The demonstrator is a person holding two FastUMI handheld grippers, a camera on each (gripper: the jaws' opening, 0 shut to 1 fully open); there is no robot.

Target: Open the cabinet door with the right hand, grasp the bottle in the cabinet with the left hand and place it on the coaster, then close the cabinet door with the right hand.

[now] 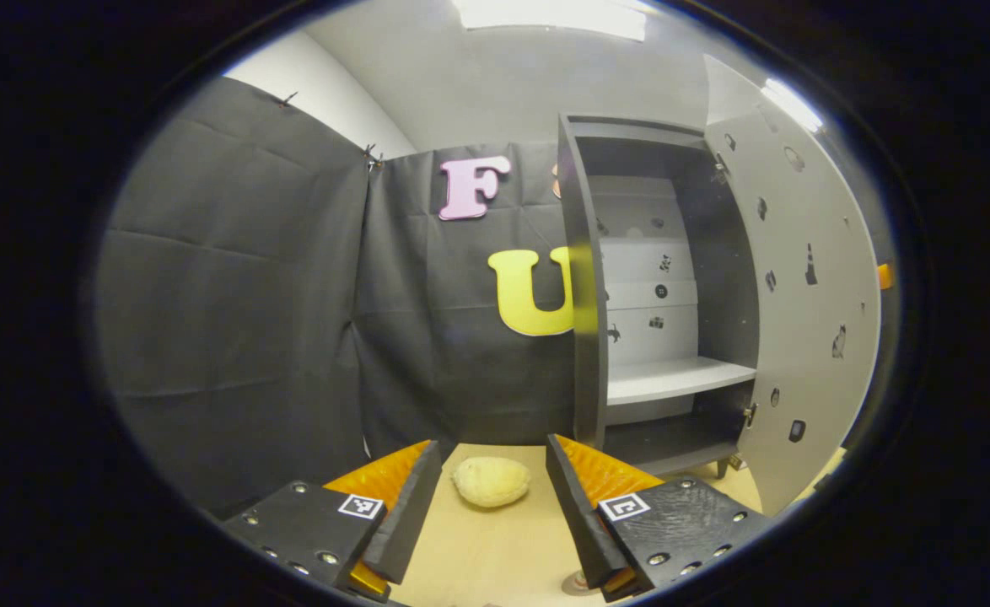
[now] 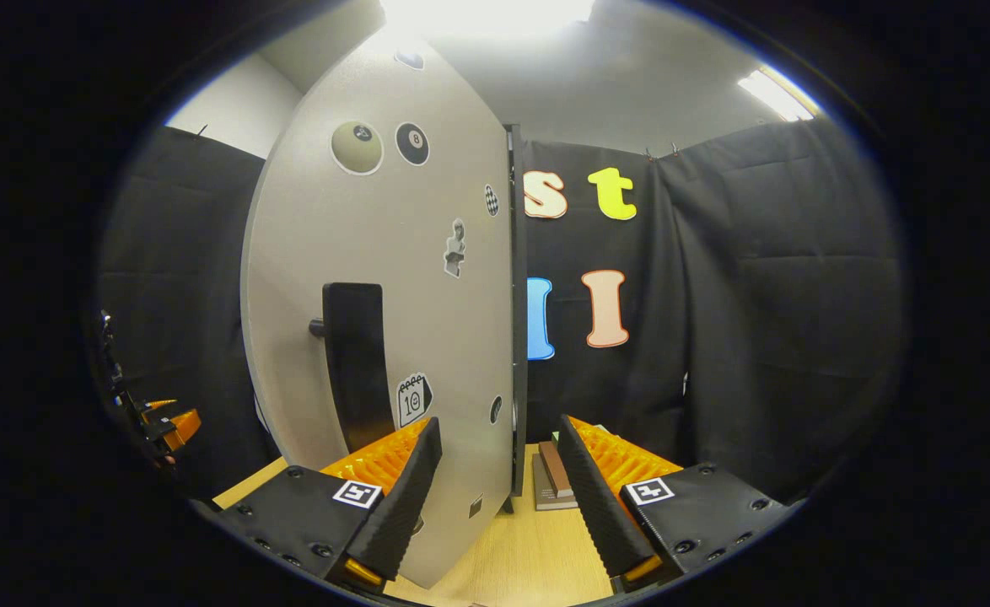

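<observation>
The grey cabinet (image 1: 583, 278) stands open at the back right of the table. Its door (image 1: 807, 320) is swung wide to the right. The white shelf (image 1: 672, 378) inside is bare where I see it. My left gripper (image 1: 492, 444) is open, low over the table and well short of the cabinet. In the right gripper view the door's outer face (image 2: 394, 278) with stickers rises close ahead, its black handle (image 2: 353, 362) just above my left finger. My right gripper (image 2: 499, 423) is open and grips nothing.
A pale yellow, potato-like lump (image 1: 491, 481) lies on the wooden table (image 1: 495, 548) between my left gripper's fingers. A small round thing (image 1: 578, 582) peeks out at the bottom edge. Stacked books (image 2: 552, 479) lie right of the cabinet. The left gripper (image 2: 162, 426) appears far left.
</observation>
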